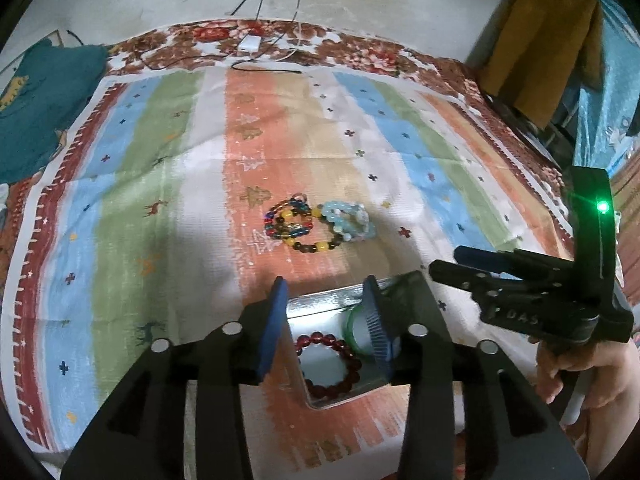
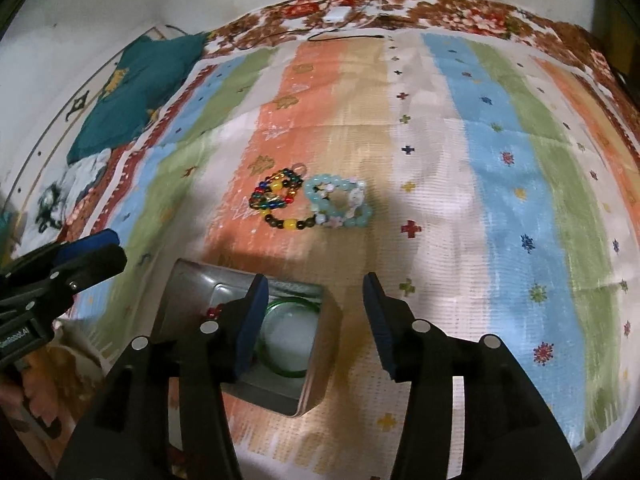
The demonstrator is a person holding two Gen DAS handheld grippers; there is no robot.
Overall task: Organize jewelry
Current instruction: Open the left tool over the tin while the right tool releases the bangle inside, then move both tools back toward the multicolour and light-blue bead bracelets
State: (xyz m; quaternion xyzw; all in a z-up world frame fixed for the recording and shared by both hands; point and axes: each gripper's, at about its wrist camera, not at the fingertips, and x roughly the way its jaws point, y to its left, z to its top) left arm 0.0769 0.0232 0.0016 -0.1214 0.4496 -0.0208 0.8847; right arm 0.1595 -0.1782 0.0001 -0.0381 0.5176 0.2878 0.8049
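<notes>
A metal tin (image 1: 320, 300) (image 2: 192, 280) lies on the striped cloth and holds a dark red bead bracelet (image 1: 332, 364) and a green bangle (image 1: 352, 320) (image 2: 288, 336). Beyond it lies a pile of bracelets: multicoloured beads (image 1: 288, 216) (image 2: 276, 192), yellow and brown beads (image 1: 316, 244) (image 2: 292, 222) and pale blue beads (image 1: 352, 218) (image 2: 340, 200). My left gripper (image 1: 326, 320) hovers open and empty over the tin. My right gripper (image 2: 316, 320) is open and empty over the tin's right edge; it also shows in the left wrist view (image 1: 520, 280).
The striped cloth (image 1: 160, 200) (image 2: 500, 200) covers a floral bedspread (image 1: 360, 52). A teal cloth (image 1: 40, 108) (image 2: 136, 92) lies at the far left. A white charger with cables (image 1: 250, 44) sits at the far edge. An orange garment (image 1: 536, 48) hangs at the right.
</notes>
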